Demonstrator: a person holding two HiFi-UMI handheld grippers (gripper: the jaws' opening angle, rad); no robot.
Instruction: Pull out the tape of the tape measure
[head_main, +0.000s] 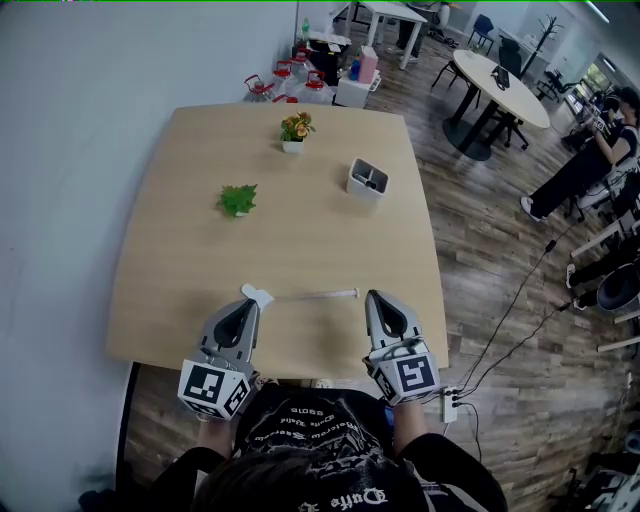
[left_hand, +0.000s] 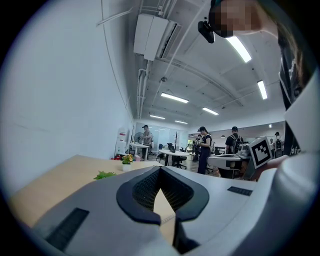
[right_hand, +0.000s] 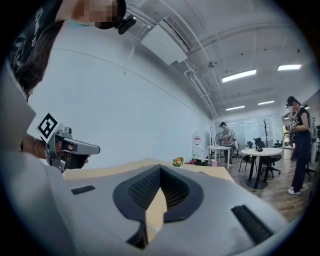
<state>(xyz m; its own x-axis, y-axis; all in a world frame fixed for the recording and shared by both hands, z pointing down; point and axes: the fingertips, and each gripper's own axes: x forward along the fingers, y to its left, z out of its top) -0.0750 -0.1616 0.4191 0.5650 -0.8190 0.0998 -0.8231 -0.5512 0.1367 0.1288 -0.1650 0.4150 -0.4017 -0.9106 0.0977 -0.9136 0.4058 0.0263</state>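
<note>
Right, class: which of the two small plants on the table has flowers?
The far plant: it carries orange and yellow blooms. The near plant is only green leaves.

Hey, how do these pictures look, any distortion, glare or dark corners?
Head view: even light, table edges bowed by the wide lens. Left gripper view: round fisheye frame, black corners, ceiling light glaring. Right gripper view: same black rim, milder glare.

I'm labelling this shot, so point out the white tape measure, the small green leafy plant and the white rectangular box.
White tape measure (head_main: 257, 294): head view, on its case.
Small green leafy plant (head_main: 238, 199): head view, middle of its leaves.
White rectangular box (head_main: 364, 190): head view, on its near wall.
</note>
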